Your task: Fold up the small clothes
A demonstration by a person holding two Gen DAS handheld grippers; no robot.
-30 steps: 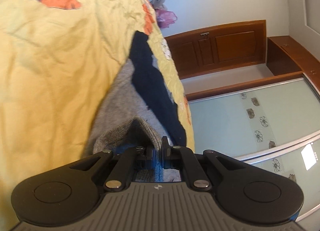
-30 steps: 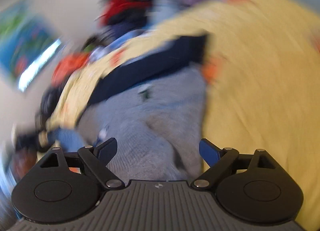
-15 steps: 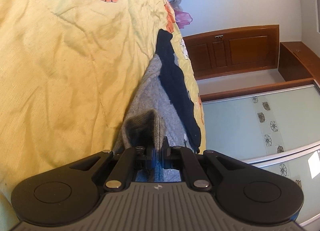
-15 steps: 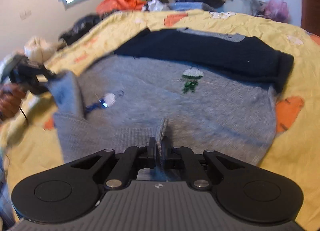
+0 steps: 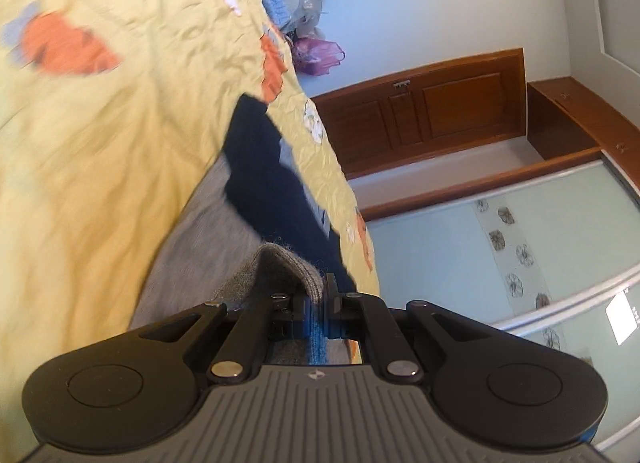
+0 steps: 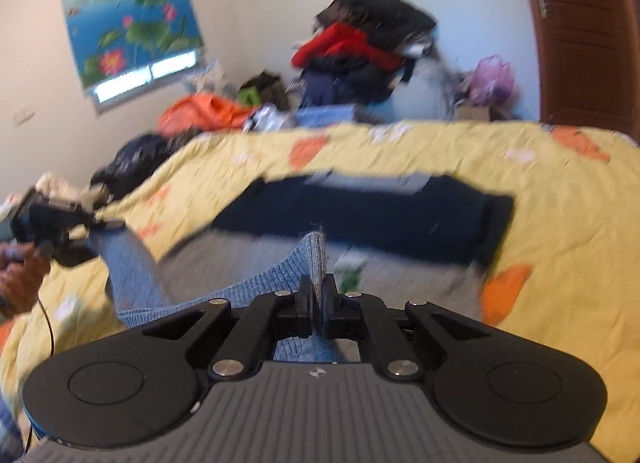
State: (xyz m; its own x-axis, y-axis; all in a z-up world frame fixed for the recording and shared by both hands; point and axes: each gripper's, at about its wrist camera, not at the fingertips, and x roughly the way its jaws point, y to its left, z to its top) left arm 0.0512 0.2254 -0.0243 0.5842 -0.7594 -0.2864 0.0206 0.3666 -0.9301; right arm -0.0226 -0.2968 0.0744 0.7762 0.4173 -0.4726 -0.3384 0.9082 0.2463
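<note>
Two grippers: left gripper [image 5: 318,297] and right gripper [image 6: 319,299], jaws of each clamped on the hem of the grey knit sweater with navy sleeves [image 6: 280,259].
Sweater place: centre frame, spread on the yellow carrot-print bedspread [image 6: 560,175], hem raised.
Done: hem gripped, lifted.
Left: likely first fold unfinished; later folds pending.

Bed [image 6: 560,199] with yellow patterned cover fills mid-frame. Pale wall carries a lotus painting [image 6: 128,19] upper left. Clothes pile [image 6: 360,59] upper centre. Brown wooden door [image 6: 580,31] upper right.
</note>
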